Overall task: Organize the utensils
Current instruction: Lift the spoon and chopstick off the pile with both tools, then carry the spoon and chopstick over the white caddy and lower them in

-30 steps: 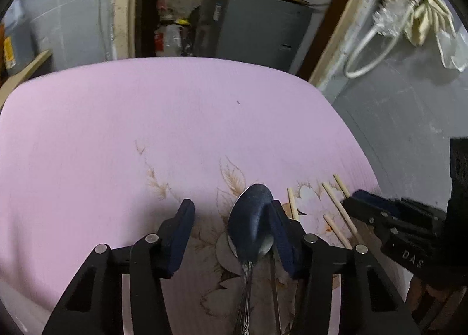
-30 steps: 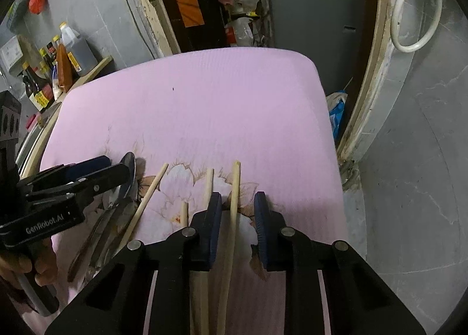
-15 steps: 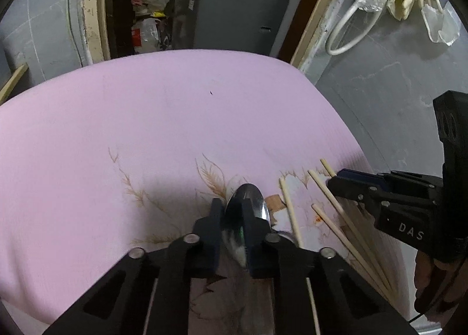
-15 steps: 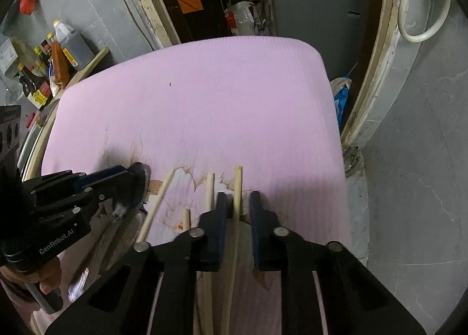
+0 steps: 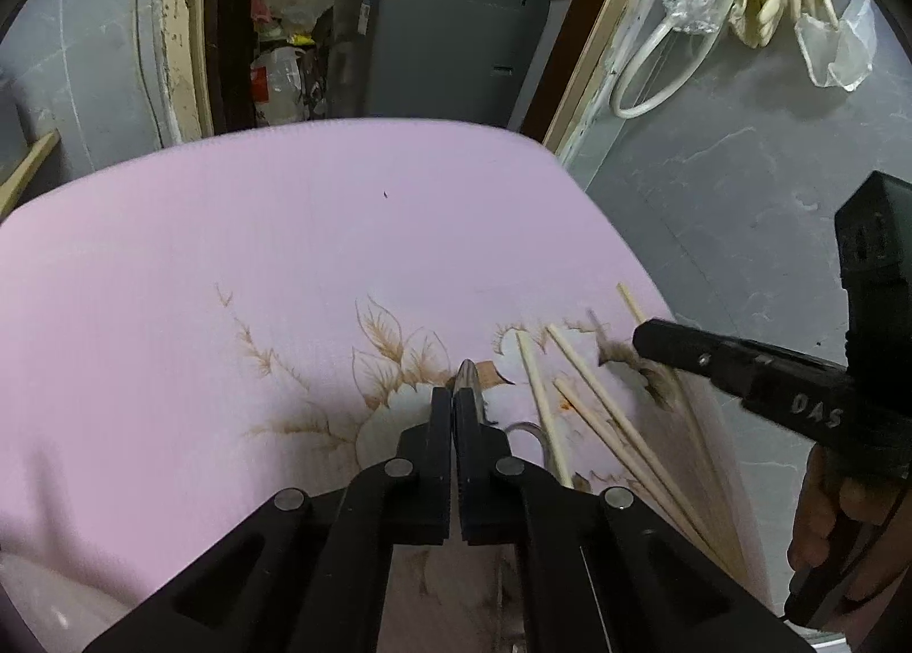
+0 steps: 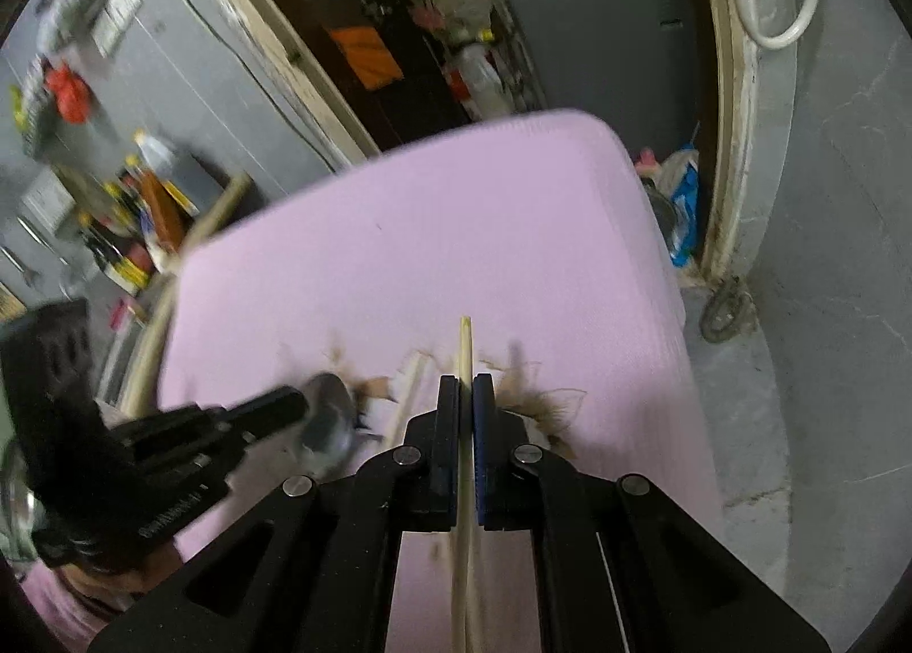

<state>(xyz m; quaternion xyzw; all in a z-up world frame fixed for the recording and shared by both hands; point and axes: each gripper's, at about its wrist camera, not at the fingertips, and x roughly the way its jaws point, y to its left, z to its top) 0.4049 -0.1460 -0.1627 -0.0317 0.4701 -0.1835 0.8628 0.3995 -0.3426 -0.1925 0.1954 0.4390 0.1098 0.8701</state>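
Right wrist view: the right tool (image 6: pixel 465 391) pinches one chopstick (image 6: pixel 466 345), the left tool (image 5: pixel 454 405) pinches the spoon (image 5: pixel 467 372) edge-on; either may twist free when lifted off the surface (image 5: pixel 285 231).

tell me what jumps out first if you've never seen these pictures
The pink cloth fills both views. At its near edge the left tongs are shut on a spoon, and the right tongs pinch one chopstick. More chopsticks lie loose between them.
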